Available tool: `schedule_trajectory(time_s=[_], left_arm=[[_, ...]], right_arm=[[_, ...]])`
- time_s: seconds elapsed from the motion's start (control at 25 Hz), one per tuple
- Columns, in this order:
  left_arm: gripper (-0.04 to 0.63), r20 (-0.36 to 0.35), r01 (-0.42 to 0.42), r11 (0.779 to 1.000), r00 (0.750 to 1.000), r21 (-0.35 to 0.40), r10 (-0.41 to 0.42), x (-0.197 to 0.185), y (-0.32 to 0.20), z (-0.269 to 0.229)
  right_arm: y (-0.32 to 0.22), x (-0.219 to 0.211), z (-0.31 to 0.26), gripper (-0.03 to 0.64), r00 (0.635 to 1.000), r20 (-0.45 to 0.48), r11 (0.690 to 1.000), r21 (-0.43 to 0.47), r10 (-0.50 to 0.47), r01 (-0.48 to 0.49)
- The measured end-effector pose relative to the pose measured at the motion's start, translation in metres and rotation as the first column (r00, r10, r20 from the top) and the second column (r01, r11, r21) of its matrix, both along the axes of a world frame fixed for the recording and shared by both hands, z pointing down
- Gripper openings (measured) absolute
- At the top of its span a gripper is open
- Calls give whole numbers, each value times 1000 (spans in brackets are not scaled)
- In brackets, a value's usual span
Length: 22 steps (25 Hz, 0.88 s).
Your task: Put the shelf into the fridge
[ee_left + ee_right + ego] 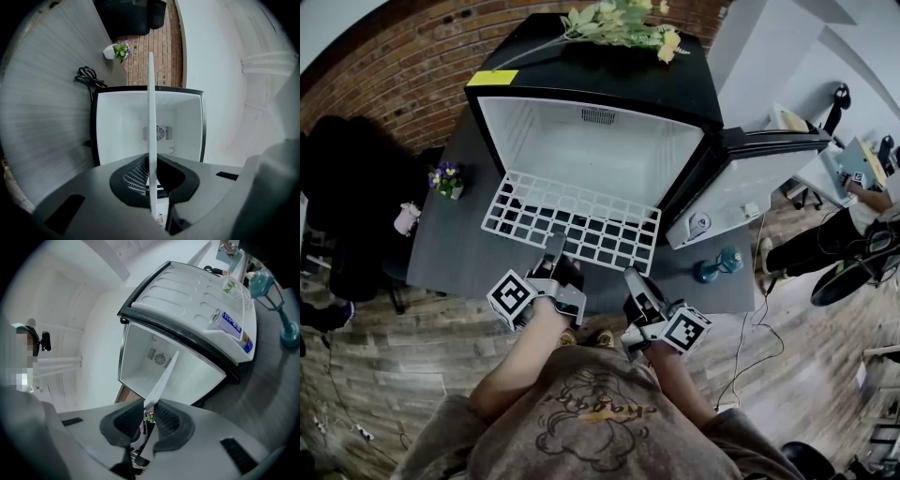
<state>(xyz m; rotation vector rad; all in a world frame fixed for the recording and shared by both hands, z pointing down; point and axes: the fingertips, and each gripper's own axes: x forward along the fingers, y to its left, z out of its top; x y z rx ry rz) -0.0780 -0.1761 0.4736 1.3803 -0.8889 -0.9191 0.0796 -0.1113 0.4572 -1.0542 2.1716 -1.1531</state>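
Both claws are holding the shelf [572,217] by its near edge, flat, with the far edge at the fridge [600,141] mouth. I can't tell whether it's past the lip yet. The left claw [553,253] is clamping the wire rim. The right claw [634,277] is clamping it further right (pads looking tight on the rim in its own view). My guess is the two spaced grips are keeping the grid level and square to the opening for a straight push. The door [741,178] is standing open to the right, out of the path. The fridge is sitting on the table [441,244].

The head view is giving the whole grid and its line-up with the opening, but no height. The left gripper view is showing the shelf edge-on, cutting the cavity roughly mid-height, plus a cable [88,77] on the table that's not showing from above. The right gripper view is showing the door's inner rack with a can [226,320] much more clearly. I'm not making out side ledges in any view.
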Motion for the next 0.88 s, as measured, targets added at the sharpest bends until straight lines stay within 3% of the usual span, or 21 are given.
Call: schedule_trajectory(time_s=[0.88], left_arm=[[48,52,-37,999,998,7,37,9,-19,9]], right_arm=[[-32,16,7,58,998,62,1000,-21,22,-21]])
